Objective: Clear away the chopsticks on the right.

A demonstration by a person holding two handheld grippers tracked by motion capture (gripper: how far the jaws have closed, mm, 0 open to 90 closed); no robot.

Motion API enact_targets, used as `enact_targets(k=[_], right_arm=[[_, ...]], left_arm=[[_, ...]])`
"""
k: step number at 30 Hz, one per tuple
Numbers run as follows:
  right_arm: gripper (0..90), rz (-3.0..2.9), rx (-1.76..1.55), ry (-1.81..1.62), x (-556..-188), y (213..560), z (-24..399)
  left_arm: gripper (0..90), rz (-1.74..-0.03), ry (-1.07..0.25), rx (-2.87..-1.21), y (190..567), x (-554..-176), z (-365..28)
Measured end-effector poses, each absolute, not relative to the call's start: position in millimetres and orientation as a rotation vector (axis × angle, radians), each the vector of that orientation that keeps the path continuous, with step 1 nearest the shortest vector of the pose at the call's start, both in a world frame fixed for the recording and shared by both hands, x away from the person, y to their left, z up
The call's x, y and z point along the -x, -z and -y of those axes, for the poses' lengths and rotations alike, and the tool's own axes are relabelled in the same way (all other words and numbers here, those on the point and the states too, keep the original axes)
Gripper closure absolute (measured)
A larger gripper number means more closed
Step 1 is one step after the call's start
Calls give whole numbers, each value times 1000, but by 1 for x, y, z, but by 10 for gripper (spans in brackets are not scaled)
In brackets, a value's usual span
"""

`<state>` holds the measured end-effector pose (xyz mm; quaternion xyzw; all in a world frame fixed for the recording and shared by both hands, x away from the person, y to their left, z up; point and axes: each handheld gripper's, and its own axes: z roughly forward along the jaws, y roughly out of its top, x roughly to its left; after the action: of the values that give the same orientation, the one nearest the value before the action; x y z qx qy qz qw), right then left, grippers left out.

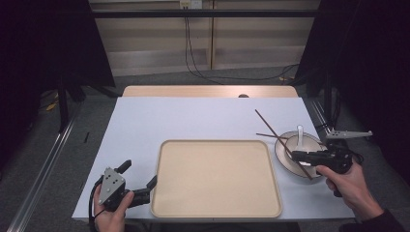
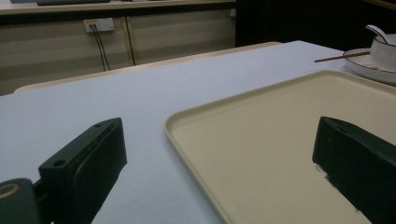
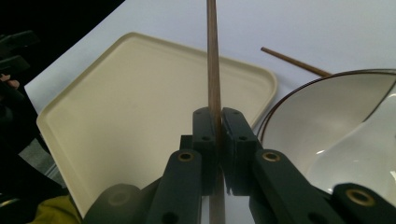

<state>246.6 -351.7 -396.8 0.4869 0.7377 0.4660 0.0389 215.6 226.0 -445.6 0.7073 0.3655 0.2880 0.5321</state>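
My right gripper (image 1: pixel 296 155) (image 3: pixel 217 126) is shut on a brown chopstick (image 1: pixel 270 128) (image 3: pixel 214 56), which slants up and left past the jaws, over the plate's left rim. A second chopstick (image 1: pixel 270 136) (image 3: pixel 294 63) lies with one end on the plate (image 1: pixel 279 153) (image 3: pixel 303 116). On the plate stands a white bowl (image 1: pixel 309 145) (image 3: pixel 369 149) with a spoon (image 1: pixel 300 133) in it. My left gripper (image 1: pixel 139 174) (image 2: pixel 219 163) is open at the front left corner of the beige tray (image 1: pixel 215 179) (image 2: pixel 280 121), with nothing between its jaws.
The tray sits bare in the middle of the white table (image 1: pixel 193 118), and the plate is just right of it. In the left gripper view, the plate (image 2: pixel 369 67), bowl (image 2: pixel 385 51) and chopstick (image 2: pixel 334 58) are far right. The table's front edge runs right under both hands.
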Motion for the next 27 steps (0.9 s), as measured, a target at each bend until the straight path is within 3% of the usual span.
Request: enact_targets(k=[27], right_arm=[[848,-2307,-1732,-1278,-236,442,282]], left_arm=[[29,-863,-674,-1692,446,-216,-226]])
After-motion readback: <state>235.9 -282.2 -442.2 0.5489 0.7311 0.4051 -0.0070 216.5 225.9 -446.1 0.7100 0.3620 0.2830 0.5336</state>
